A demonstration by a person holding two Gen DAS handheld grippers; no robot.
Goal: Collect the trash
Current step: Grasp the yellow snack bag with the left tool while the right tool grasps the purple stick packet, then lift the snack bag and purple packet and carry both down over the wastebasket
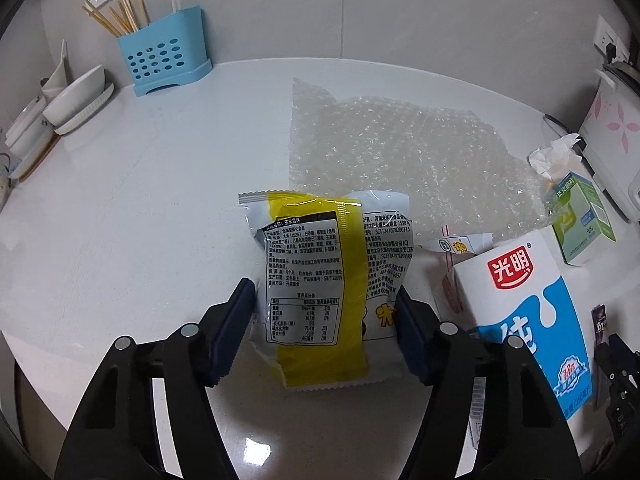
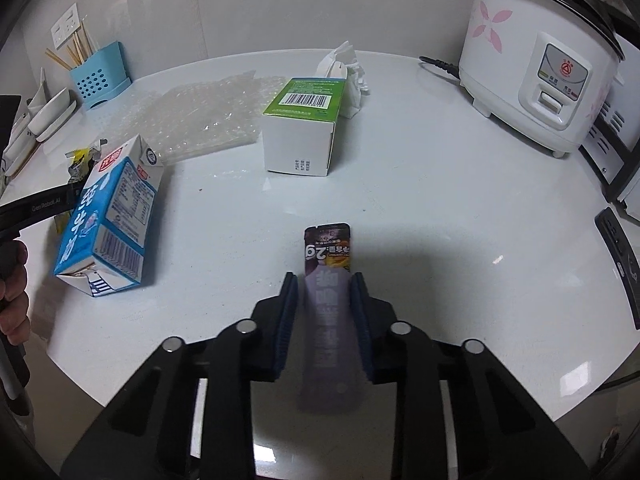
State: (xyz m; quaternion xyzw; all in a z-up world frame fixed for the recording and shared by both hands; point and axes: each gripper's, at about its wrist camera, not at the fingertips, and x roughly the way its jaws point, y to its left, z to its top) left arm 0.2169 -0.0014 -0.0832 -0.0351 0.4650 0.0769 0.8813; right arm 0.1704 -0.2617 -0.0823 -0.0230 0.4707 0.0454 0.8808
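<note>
A: Where does each piece of trash sit?

B: The left gripper (image 1: pixel 326 300) has its jaws pinching the yellow snack bag (image 1: pixel 320 280), which sticks out ahead of them. The right gripper (image 2: pixel 325 296) squeezes the purple wrapper (image 2: pixel 329 276) the same way.

A: How to carry them well?

B: Probably keep both grips firm, lift straight off the counter (image 2: pixel 440 200), and steer clear of the milk carton (image 2: pixel 110 216) lying left of the right jaws.
</note>
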